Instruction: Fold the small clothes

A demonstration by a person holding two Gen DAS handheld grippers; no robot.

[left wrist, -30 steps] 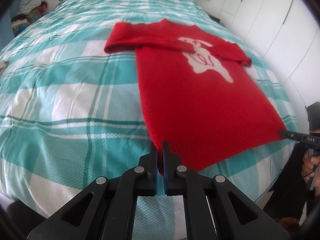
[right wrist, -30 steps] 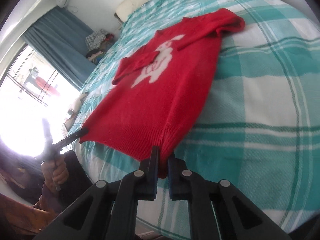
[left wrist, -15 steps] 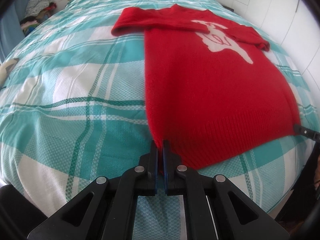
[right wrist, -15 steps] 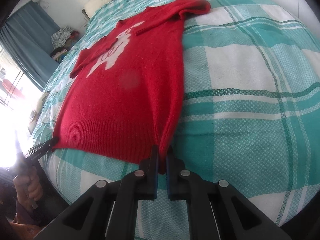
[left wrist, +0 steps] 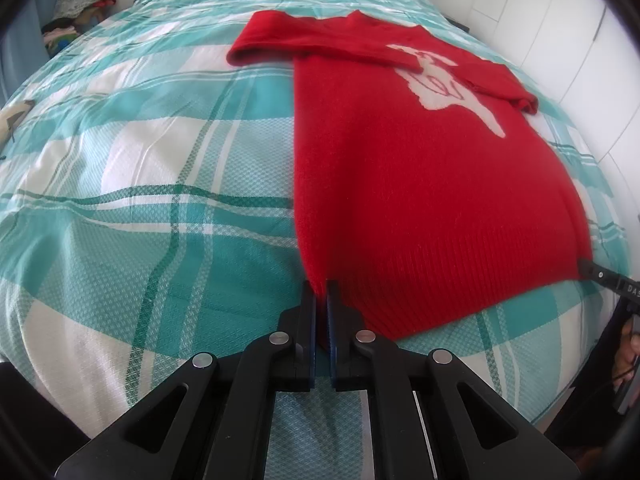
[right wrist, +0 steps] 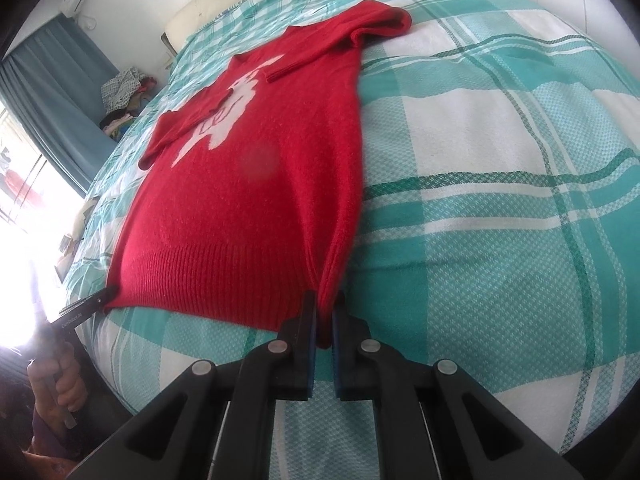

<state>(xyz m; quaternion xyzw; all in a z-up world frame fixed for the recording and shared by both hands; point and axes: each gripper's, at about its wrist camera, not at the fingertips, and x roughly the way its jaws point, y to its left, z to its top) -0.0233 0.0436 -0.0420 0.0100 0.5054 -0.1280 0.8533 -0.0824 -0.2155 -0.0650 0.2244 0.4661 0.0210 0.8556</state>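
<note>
While both grippers' fingers stay clenched on sweater [left wrist: 420, 184] hem corners, sweater lies flatter vs. before.

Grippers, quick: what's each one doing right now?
Left gripper: closed on the red sweater at one hem corner.
Right gripper: closed on the sweater's other hem corner.

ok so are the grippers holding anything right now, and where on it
Both hold the red sweater by its ribbed bottom hem: the left gripper is shut on the hem's left corner, the right gripper on its right corner.
</note>
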